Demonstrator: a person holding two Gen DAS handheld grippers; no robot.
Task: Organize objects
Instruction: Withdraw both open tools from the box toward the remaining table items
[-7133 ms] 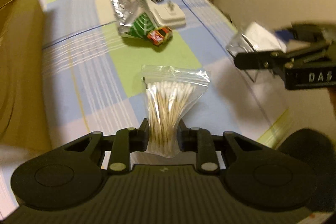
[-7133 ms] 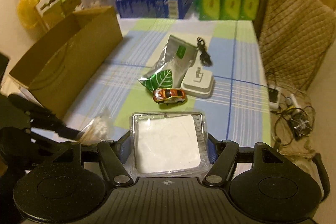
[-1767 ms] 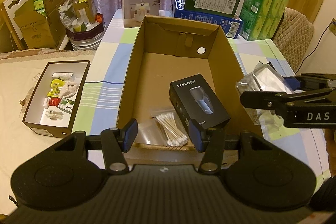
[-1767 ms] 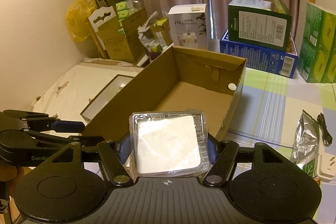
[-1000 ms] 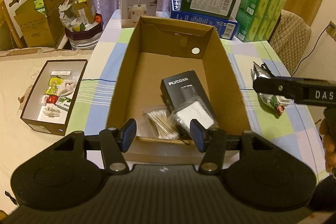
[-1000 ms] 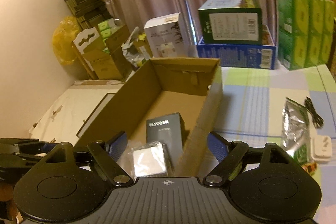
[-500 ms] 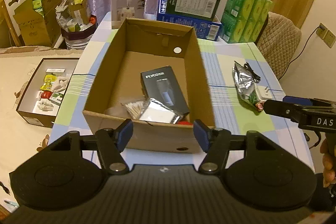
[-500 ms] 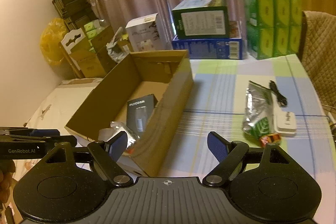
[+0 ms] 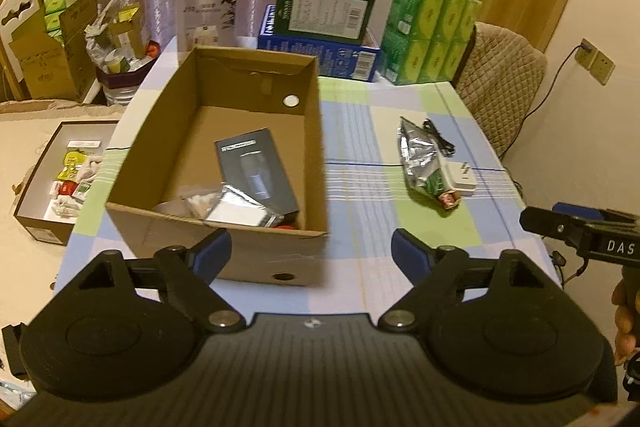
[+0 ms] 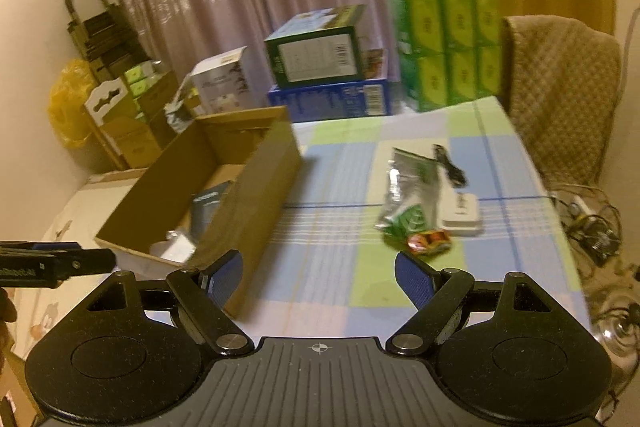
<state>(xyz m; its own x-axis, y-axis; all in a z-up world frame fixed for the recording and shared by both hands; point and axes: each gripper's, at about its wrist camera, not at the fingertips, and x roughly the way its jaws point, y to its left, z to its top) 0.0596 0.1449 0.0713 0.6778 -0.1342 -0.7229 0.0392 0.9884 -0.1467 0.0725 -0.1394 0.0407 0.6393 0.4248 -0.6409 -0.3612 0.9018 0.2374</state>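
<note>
An open cardboard box stands on the checked tablecloth. Inside lie a black boxed shaver, a clear packet with a white pad and a bag of cotton swabs. Right of the box lie a silver-green foil pouch, a white charger, a small toy car and a black cable. My left gripper is open and empty, in front of the box. My right gripper is open and empty, over the table before the pouch.
Green, blue and white cartons and green tissue packs line the table's far edge. A quilted chair stands at the right. An open shoebox of small items lies on the floor at the left. Wires trail off the right side.
Both grippers let go of their items into the box, the swabs then the pad packet. Both have drawn back and swung right, jaws wide; the right one now faces the pouch and toy car.
</note>
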